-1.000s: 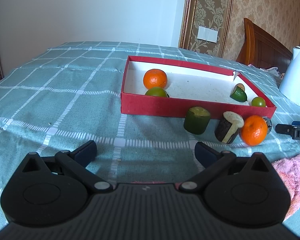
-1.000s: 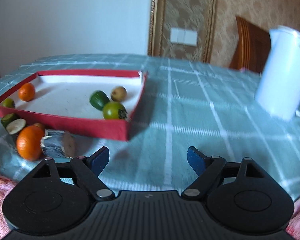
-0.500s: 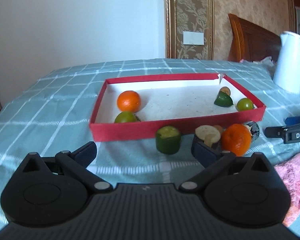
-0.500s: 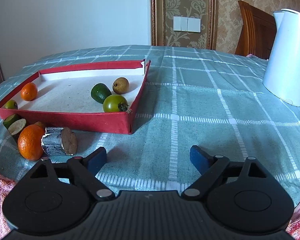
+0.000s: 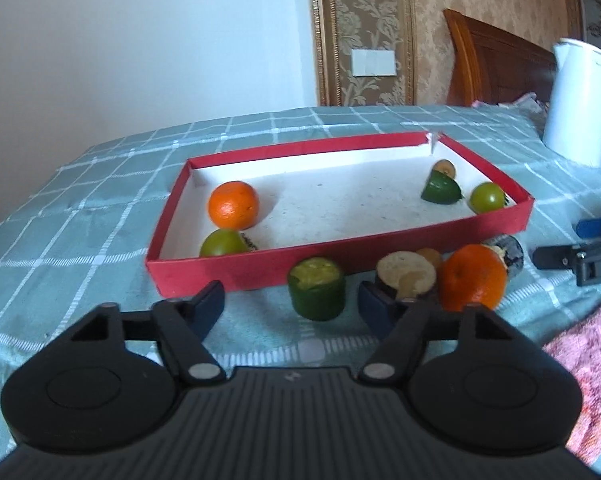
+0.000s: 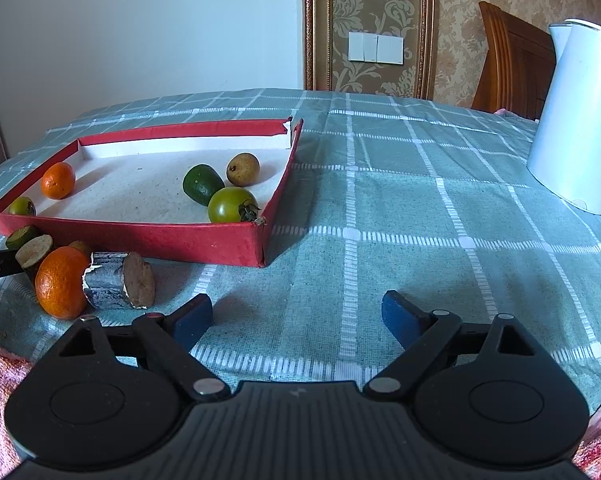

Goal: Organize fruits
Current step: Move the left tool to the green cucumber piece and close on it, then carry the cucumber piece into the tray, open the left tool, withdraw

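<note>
Your left gripper (image 5: 291, 300) has just been narrowing, fingers still spread before the stubby green cut cylinder (image 5: 317, 293), not touching. Your right gripper (image 6: 297, 316) gapes wide over woven checked cloth (image 6: 420, 216), beside the red cardboard tray (image 6: 160, 236).

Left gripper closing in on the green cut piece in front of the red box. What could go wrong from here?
1. The left gripper, jaws just narrowing but not yet touching, has the green cut piece nearer its right finger, so that finger may tip it.
2. The pale-topped cut piece sits right by that finger, with the orange just beyond, so a nudge may shove both.
3. The red box wall stands just behind; overshoot may push it.
</note>
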`<control>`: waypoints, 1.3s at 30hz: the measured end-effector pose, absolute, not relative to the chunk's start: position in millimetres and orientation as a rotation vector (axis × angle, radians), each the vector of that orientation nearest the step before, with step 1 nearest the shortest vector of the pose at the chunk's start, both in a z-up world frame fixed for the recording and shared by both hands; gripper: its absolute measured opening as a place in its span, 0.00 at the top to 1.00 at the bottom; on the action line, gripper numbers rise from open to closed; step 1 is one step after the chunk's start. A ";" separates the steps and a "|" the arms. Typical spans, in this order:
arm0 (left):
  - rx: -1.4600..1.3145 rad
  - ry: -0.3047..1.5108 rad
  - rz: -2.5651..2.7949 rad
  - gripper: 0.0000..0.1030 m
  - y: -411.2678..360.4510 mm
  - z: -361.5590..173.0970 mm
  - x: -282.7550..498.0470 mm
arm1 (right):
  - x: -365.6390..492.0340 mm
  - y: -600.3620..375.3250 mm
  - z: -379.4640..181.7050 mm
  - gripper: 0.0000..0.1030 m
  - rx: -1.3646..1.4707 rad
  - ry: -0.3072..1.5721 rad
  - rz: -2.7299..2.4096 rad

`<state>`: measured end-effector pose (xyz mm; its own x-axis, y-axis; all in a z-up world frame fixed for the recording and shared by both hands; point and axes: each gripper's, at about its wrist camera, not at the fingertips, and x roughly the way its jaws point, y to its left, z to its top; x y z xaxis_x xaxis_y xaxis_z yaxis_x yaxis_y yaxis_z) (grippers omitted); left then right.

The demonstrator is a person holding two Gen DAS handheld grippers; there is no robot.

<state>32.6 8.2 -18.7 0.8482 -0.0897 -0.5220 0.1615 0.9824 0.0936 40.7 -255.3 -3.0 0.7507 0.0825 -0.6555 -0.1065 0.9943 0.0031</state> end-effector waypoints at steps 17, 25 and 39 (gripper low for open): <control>0.071 0.588 -0.191 0.72 10.3 -20.9 44.7 | 41.0 -254.9 -2.9 0.09 -0.035 0.715 0.103; 0.081 0.553 -0.179 0.72 13.2 -17.7 38.2 | 42.8 -255.4 -5.6 0.00 -0.031 0.726 0.081; 0.073 0.482 -0.185 0.72 13.4 20.1 61.0 | 43.0 -255.4 -6.0 0.00 -0.036 0.728 0.081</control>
